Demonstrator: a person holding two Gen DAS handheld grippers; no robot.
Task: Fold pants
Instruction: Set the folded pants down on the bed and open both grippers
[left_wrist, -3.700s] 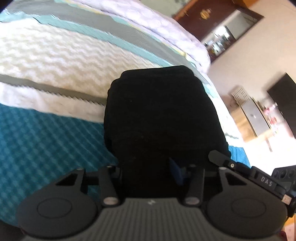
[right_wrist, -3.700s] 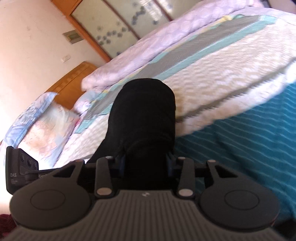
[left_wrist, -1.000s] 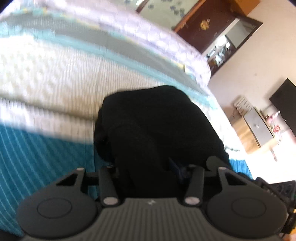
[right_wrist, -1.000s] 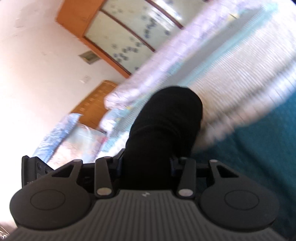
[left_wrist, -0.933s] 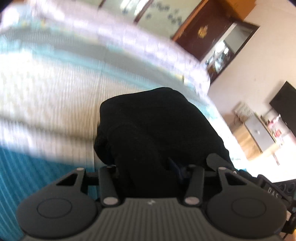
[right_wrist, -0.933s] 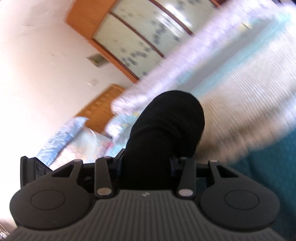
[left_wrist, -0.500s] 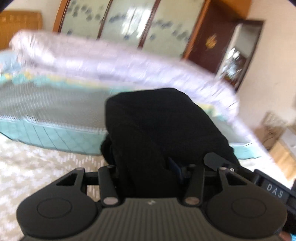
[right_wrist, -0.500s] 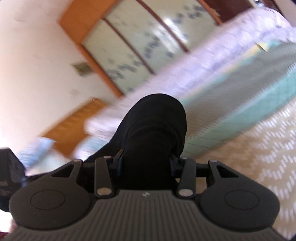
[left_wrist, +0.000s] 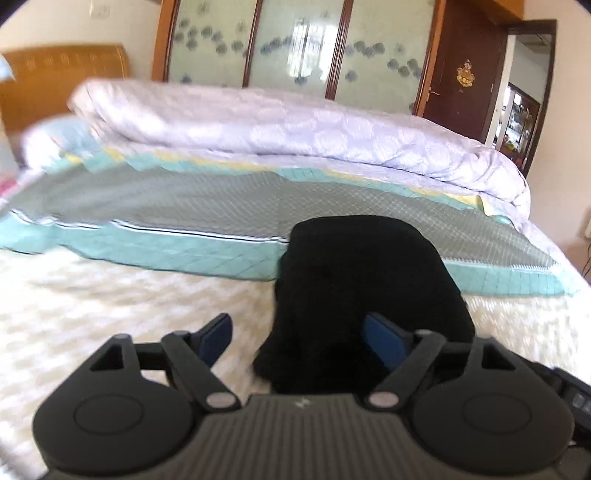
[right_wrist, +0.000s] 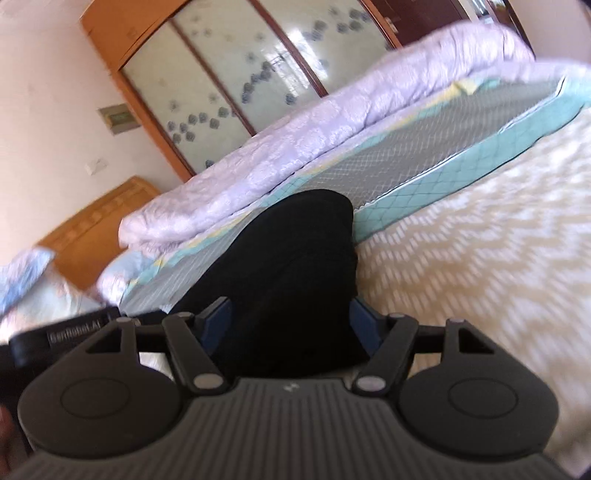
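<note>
The folded black pants lie as a thick bundle on the cream chevron bedspread, their far end reaching the teal band. My left gripper is at the bundle's near end with its jaws opening. Its left pad stands clear of the cloth and its right pad is against the bundle's side. In the right wrist view the pants fill the space between the blue pads of my right gripper, whose jaws are also opening. The bundle's near edge is hidden behind both gripper bodies.
A rolled lavender quilt lies along the far side of the bed, behind grey and teal bands. Beyond stand a wooden headboard, a glass-fronted wardrobe and a dark door. The left gripper's body shows at left in the right wrist view.
Both grippers carried the pants from the blue part of the bed to the cream part near the teal band. Both pairs of jaws have spread apart from the bundle.
</note>
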